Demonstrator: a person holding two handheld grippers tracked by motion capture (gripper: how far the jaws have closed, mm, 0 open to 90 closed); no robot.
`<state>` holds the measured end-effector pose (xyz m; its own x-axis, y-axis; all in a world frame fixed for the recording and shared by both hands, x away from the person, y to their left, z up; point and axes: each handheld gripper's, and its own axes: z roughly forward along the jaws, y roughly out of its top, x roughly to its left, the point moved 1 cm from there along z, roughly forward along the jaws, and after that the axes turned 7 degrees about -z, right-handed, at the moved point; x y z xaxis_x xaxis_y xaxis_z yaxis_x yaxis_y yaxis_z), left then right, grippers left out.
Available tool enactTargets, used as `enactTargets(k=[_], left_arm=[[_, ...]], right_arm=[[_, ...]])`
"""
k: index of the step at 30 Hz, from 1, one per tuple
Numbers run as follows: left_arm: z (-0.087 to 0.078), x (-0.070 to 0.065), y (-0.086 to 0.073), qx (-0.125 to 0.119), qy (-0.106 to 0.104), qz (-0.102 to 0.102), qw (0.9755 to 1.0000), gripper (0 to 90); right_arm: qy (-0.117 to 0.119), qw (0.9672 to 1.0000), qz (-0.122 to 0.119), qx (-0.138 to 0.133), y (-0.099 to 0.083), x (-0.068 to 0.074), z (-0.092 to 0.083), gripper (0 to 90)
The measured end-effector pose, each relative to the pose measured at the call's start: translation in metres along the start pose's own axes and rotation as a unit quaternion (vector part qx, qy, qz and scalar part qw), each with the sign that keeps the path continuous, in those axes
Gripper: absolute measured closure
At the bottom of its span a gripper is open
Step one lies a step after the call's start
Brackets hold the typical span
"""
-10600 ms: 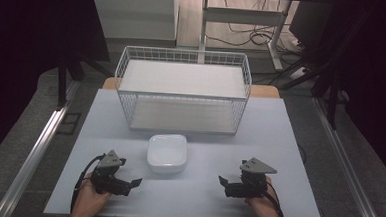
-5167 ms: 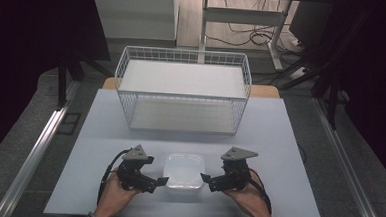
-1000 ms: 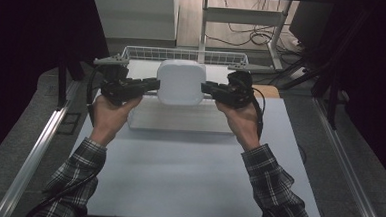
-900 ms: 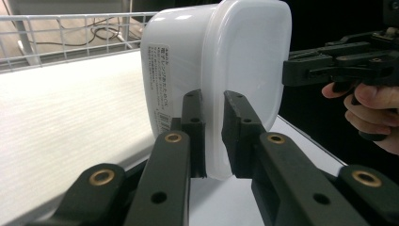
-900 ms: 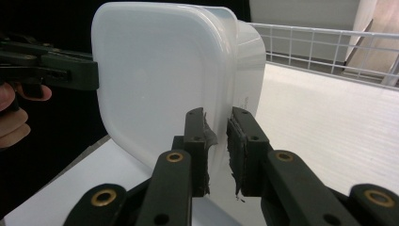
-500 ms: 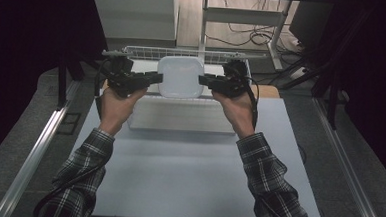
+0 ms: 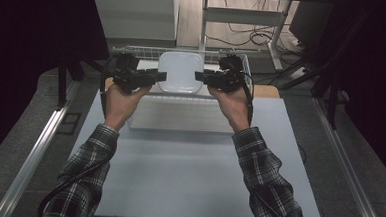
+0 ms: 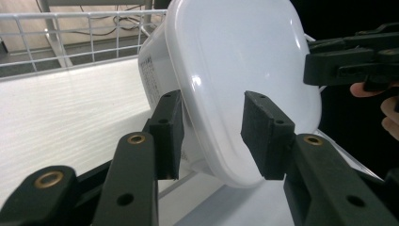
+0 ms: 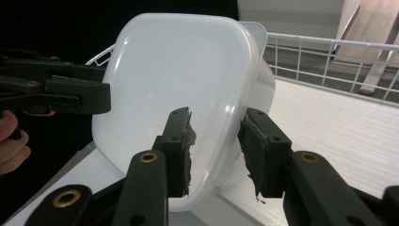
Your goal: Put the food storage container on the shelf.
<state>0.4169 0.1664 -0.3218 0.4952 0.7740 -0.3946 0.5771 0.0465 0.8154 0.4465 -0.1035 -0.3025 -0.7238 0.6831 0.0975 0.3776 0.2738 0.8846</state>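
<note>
Container (image 7: 180, 72): milky translucent white, glossy highlight on the lid, small block of dark printed text on its side wall. Wire basket (image 7: 134, 50): white grid mesh, white floor panel with fine streaky grain. Left gripper (image 7: 161, 77) and right gripper (image 7: 198, 76): matte black, brass-coloured rivets along the arms; black jaws, the right gripper's pads ragged at the edges. Sleeves (image 7: 91, 155): dark plaid, black and grey with thin pale lines. Desk (image 7: 177, 173): pale blue-grey top, tan wood at the back corners. Floor (image 7: 9, 144): grey carpet, silver rail. Surroundings: black curtain.
</note>
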Motion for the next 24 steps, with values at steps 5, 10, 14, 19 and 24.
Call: enactTargets(k=[5, 10, 14, 19, 24], left_arm=[[0.003, 0.002, 0.002, 0.000, -0.002, -0.006, 1.0000, 58.0], [0.007, 0.002, 0.006, 0.006, 0.005, -0.003, 1.0000, 55.1], [0.010, 0.003, 0.008, 0.002, 0.021, -0.002, 0.9998, 49.8], [0.014, 0.006, 0.012, -0.003, 0.034, -0.002, 0.9994, 46.8], [0.021, 0.009, 0.019, -0.006, 0.053, 0.006, 0.9985, 46.1]], right_arm=[[0.001, 1.0000, 0.007, 0.000, 0.002, -0.004, 0.004, 59.8], [-0.008, 0.9999, 0.008, 0.002, 0.004, -0.005, 0.009, 56.2], [-0.029, 0.9995, -0.008, 0.006, 0.004, -0.004, 0.012, 55.4], [-0.053, 0.9985, -0.014, 0.006, 0.006, -0.004, 0.015, 55.2], [-0.058, 0.9983, -0.004, 0.001, 0.007, -0.008, 0.019, 55.6]])
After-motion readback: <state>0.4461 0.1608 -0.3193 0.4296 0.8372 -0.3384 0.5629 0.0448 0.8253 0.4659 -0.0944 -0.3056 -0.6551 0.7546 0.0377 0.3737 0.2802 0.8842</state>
